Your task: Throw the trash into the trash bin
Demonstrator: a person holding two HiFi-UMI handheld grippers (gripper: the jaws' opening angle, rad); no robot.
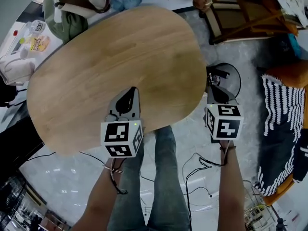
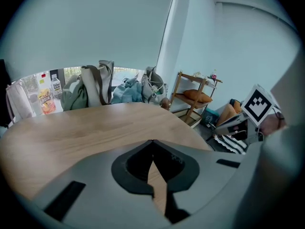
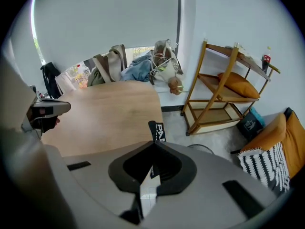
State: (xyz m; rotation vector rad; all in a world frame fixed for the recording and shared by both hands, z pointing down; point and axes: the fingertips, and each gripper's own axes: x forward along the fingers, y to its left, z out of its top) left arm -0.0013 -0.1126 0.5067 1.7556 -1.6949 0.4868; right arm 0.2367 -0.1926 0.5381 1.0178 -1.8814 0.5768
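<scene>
My right gripper (image 3: 153, 143) is clenched on a black printed wrapper (image 3: 157, 130), held past the counter (image 1: 115, 57) edge over the floor (image 1: 192, 141), bound, I judge, for a bin not clearly in view, while my left gripper (image 2: 153, 142), closed and empty, hovers above the counter.

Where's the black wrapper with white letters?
The black wrapper is held in the fingers of the right gripper, in the right gripper view, just beyond the wooden table's right edge.

black wrapper (image 3: 157, 130) mostly behind right fingers (image 3: 188, 168), its print partly hidden, bags (image 1: 72, 18) cropped at top
</scene>
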